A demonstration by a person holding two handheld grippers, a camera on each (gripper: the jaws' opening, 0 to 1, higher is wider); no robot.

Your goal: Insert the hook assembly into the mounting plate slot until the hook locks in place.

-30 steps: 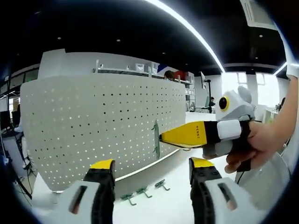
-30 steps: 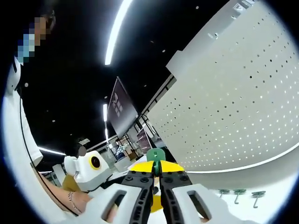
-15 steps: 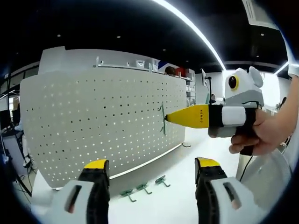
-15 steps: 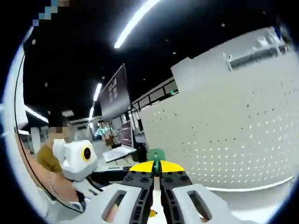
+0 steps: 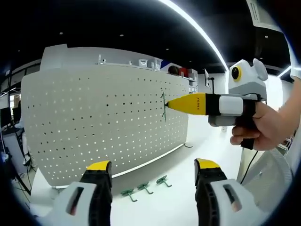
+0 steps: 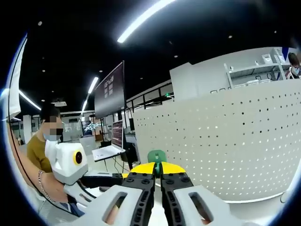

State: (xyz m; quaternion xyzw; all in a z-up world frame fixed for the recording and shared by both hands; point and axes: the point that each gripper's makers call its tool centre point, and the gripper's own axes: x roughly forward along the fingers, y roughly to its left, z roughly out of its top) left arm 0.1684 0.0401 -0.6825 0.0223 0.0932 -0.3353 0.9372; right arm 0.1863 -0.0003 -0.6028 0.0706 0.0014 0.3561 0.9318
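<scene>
Hook [image 5: 163, 106], green, sits pinched between the closed jaws of the right gripper [image 5: 170, 104] at the pegboard [image 5: 94, 127] face around one o'clock, left gripper [image 5: 153, 167] spread empty, so a tilted approach could miss the holes.

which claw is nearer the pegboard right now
Right. The right claw holds a green hook up at the face of the pegboard. The left claw sits open, lower and back from it.
</scene>
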